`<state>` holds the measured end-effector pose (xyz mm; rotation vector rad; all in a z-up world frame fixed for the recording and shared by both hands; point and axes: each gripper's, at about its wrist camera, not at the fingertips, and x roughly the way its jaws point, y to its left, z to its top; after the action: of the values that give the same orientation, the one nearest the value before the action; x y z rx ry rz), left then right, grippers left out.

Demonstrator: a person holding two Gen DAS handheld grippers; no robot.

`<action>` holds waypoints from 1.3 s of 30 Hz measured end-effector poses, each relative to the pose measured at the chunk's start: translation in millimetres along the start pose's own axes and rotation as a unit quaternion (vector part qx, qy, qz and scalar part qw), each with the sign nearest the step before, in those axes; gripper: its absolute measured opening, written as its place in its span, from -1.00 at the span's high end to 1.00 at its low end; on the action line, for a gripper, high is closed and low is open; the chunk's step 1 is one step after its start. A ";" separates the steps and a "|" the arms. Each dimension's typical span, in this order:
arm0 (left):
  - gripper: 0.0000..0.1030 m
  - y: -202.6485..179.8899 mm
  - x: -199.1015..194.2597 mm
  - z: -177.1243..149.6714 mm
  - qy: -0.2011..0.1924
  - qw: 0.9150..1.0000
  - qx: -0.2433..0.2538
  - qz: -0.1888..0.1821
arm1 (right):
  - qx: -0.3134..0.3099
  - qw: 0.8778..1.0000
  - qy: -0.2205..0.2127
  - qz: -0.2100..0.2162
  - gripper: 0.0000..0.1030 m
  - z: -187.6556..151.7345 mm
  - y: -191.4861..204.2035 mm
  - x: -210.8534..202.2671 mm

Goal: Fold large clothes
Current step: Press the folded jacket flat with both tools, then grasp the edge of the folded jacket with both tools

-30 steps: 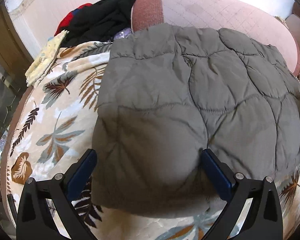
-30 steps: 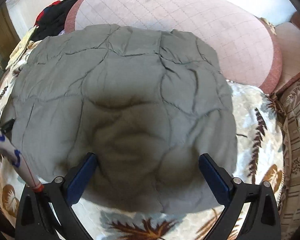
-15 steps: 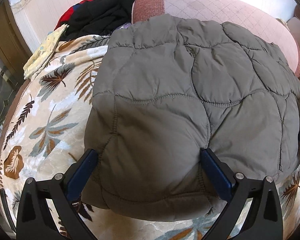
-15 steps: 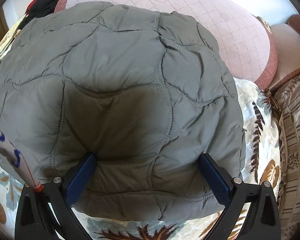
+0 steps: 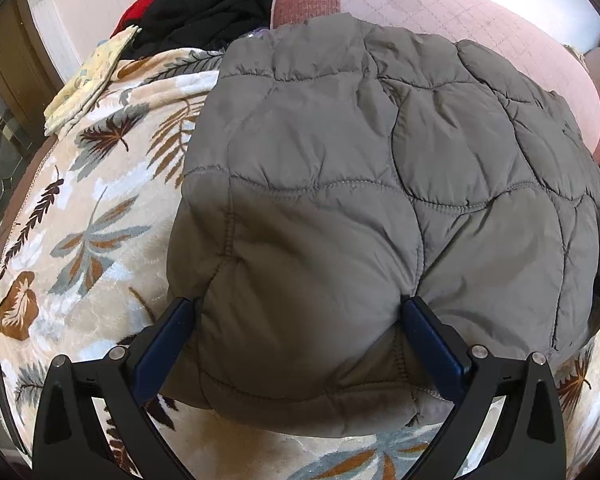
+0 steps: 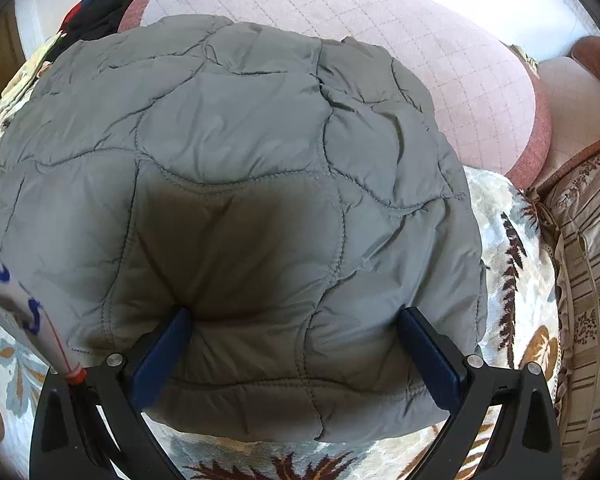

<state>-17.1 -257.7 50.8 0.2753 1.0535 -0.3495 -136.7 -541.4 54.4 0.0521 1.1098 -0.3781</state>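
With both claws pushed in at the near hem, I read the grey quilted puffer jacket [image 5: 340, 208] as running away from me toward twelve o'clock, its long axis pointing at the pink quilted cushion [image 5: 480, 20] behind it. It lies flat on the cream blanket with brown and blue leaf print [image 5: 100, 200], and my left gripper [image 5: 298, 320] sits at six o'clock of the garment's left half, blue fingers spread wide with padded fabric bulging between them; nothing is pinched. My right gripper [image 6: 294, 328] mirrors that on the jacket's [image 6: 240, 200] right half, also spread wide, pads pressed into the padding rather than clamped on it. Neither hand is nearer: they flank the same edge. A heap of black and red clothing [image 5: 204, 4] waits at eleven o'clock. My guess is the coming fold needs this near hem carried toward twelve, so each claw would have to close on the hem first.
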 end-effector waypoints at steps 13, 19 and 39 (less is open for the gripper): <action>-1.00 24.9 -31.9 -3.1 -0.002 0.999 -0.001 -0.035 | -0.005 1.000 0.002 0.009 -1.00 -1.0 -16.8 -33.5; -1.00 46.6 -47.8 7.6 0.016 0.999 -0.006 -0.039 | 0.024 0.999 0.025 0.029 -1.00 -2.7 -49.2 -56.4; -1.00 56.2 57.4 18.0 0.114 0.989 -0.001 -0.099 | 0.082 0.993 0.078 0.022 -1.00 7.4 -114.4 -11.2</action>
<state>45.9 -221.9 11.7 0.2117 1.3100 -0.5033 -171.6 -647.0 84.3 0.2550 1.2276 -0.4307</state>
